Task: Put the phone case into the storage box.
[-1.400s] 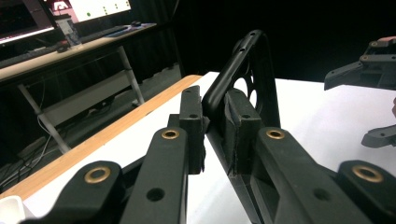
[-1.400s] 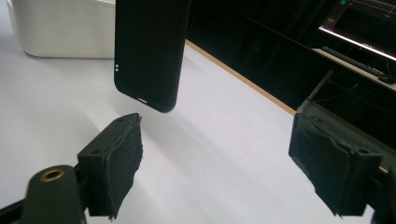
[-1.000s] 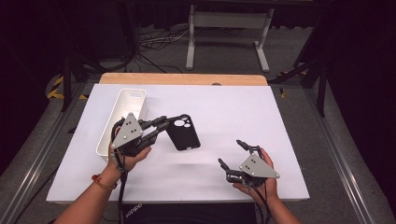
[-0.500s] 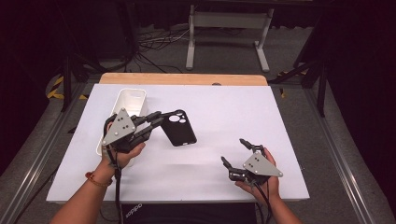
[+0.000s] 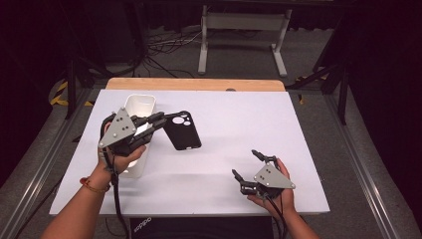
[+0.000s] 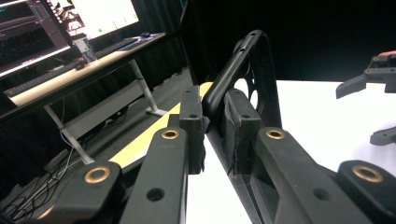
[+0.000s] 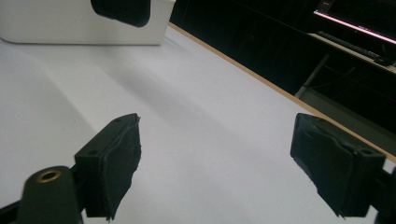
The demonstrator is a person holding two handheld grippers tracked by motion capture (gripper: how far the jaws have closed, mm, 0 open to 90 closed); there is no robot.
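Holding: your left gripper pinches the phone case by one edge, its jaws pressed together on the rim.
Case position: it hangs above the table near the left edge, just beside the white tray, and looks clear of the surface.
Grip point: in the left gripper view the pads bite the thin side wall of the case near a corner.
Handling: expect it to be light and bendy, likely to twist or flop from one edge; slick plastic could slip.
Right gripper: spread wide, empty, resting near the front right corner.
Advice: take the opposite rim with your free gripper.
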